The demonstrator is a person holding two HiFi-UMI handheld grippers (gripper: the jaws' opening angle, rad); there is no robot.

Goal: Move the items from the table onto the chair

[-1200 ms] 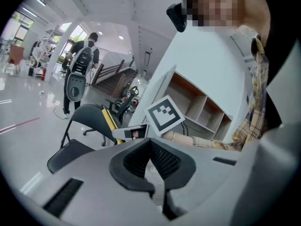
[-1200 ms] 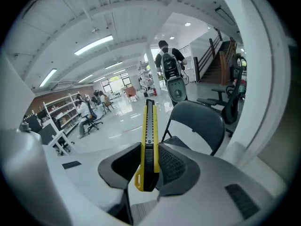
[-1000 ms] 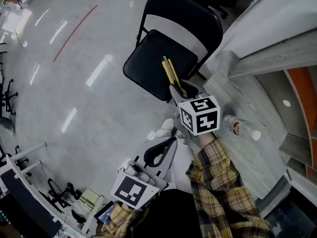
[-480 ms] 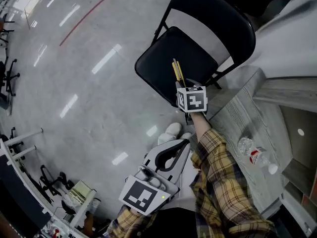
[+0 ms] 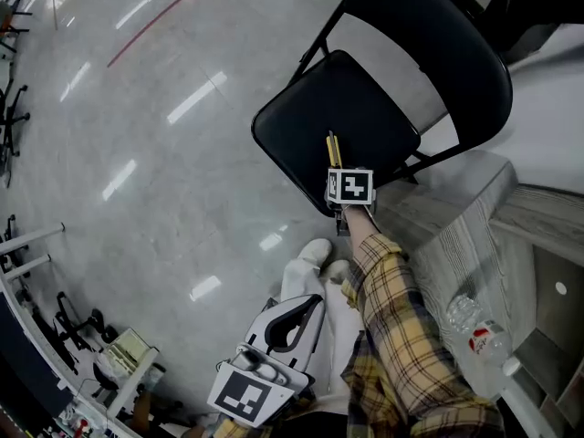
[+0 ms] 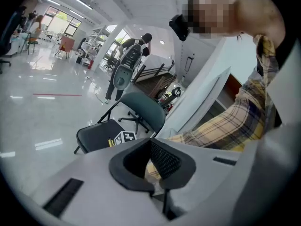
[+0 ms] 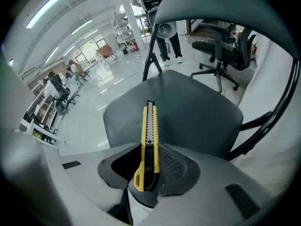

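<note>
Two grippers, only one of them busy. Below the chair (image 5: 338,108) in the head view, the left gripper (image 5: 310,304) hangs idle by the person's leg. Its jaws stand a modest gap apart with nothing between them, and little looks likely to go wrong there.

Over the chair's seat, near the edge that faces the table (image 5: 456,245), the right gripper (image 7: 149,166) is clamped on the rear end of a yellow utility knife (image 7: 149,126). The knife's long body points across the seat toward the backrest. Whether it touches the seat cannot be told. If the jaws opened from any height, the knife would likely drop and skid on the smooth seat. That close to the edge, it could go over onto the floor. Held by its tail alone, it may also swing down in the pads during the lowering. No blade shows at its tip, though that is hard to confirm.

Right of the chair and lower in the head view, a clear water bottle (image 5: 476,334) lies on its side on the table, well apart from the knife. Round and unsteadied, it would probably roll away from a careless pinch.

The count: two grippers, one folding chair, one utility knife, one water bottle, one table. One item is at the chair; one waits on the table.
</note>
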